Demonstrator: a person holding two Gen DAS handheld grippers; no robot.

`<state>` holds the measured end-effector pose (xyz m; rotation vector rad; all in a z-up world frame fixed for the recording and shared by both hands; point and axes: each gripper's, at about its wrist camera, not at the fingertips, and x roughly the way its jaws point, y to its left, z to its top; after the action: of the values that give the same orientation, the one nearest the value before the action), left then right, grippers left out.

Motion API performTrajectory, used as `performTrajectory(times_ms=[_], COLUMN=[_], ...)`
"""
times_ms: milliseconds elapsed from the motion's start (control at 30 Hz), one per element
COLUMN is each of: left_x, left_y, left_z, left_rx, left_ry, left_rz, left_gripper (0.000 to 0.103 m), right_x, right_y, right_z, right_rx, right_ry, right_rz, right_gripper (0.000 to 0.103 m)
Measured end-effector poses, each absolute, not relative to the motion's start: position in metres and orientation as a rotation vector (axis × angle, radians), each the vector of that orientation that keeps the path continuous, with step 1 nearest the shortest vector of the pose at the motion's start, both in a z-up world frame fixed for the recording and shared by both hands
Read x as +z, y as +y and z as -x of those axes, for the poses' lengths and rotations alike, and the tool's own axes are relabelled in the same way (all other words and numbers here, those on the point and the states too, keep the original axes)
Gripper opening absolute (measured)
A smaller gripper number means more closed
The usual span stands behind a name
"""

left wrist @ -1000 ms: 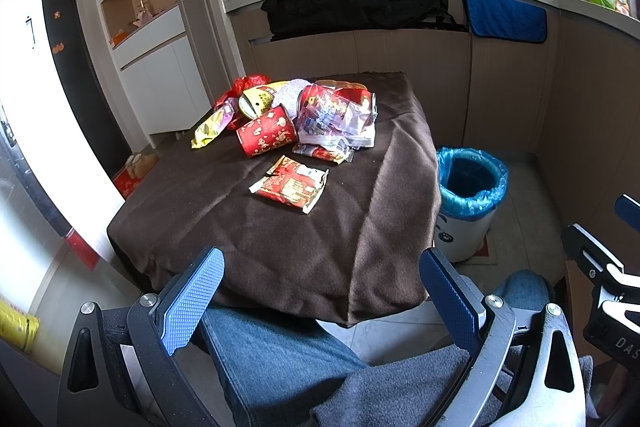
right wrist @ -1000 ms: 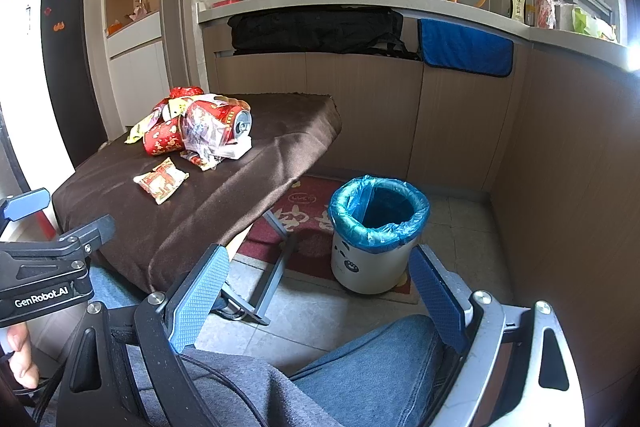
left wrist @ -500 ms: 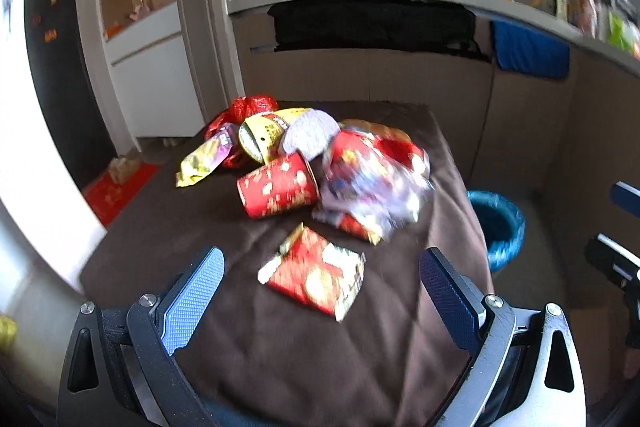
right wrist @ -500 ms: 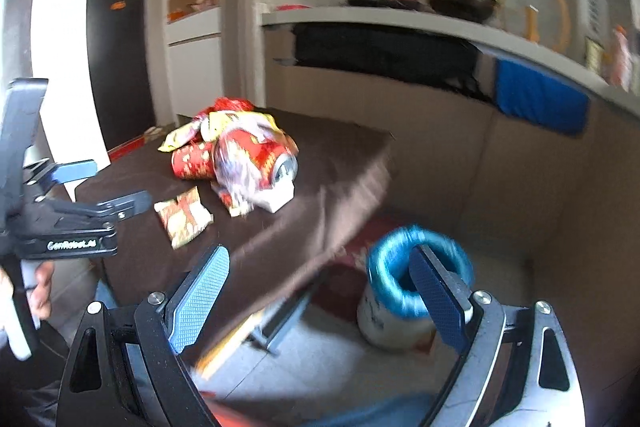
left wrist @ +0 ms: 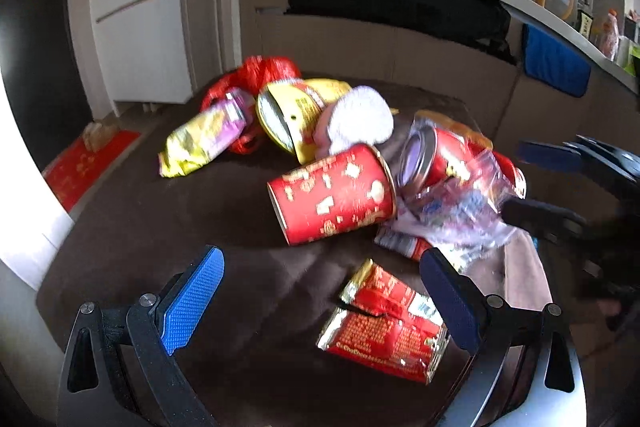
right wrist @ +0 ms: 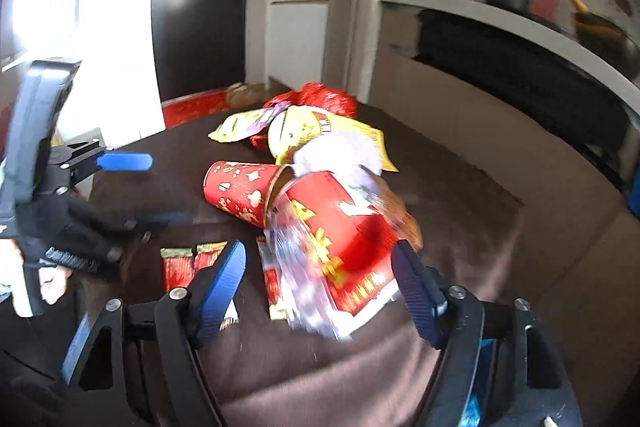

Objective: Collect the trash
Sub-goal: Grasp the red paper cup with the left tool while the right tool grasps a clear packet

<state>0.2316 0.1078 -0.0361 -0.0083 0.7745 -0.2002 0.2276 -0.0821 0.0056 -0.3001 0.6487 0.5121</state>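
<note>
Right tool point(right wrist: 320, 287) closing over crinkly plastic bag point(right wrist: 312, 279), not touching.

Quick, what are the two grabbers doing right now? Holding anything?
Left gripper: open, holding nothing.
Right gripper: open, jaws just been closing around the red can in plastic wrap, not gripping yet.

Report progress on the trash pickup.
Done: nothing; every piece lies on the table. In hand: nothing; the left gripper is open over the red packet, and the right gripper's jaws, just narrowing, flank the red can. Left: the red cup, wrappers, everything.
</note>
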Motion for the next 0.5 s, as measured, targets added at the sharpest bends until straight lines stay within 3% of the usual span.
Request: performTrajectory(times_ms=[33, 67, 100, 133, 500], left_x=[-0.038, -0.041, -0.043, -0.045, -0.031], left_y=[0.108, 0.108, 0.107, 0.104, 0.075], left_z=[-0.232, -0.233, -0.235, -0.237, -0.281], left_rx=[-0.206, -0.211, -0.214, -0.219, -0.414], left_ry=[0.779, 0.786, 0.793, 0.796, 0.779], left_rz=[0.011, 0.004, -0.012, -0.030, -0.210], left_gripper=[0.098, 0.098, 0.098, 0.098, 0.093], right_x=[0.000, -0.005, -0.011, -0.014, 0.039], right_y=[-0.074, -0.070, -0.065, -0.062, -0.102], right_z=[-0.236, -0.241, -0.248, -0.253, -0.258], right_rx=[0.512, 0.516, 0.533, 0.550, 0.549], right_ry=[0.669, 0.690, 0.725, 0.756, 0.729], right_rz=[0.324, 0.337, 0.348, 0.351, 0.180], right_gripper=[0.054, 0.029, 0.015, 0.008, 0.005])
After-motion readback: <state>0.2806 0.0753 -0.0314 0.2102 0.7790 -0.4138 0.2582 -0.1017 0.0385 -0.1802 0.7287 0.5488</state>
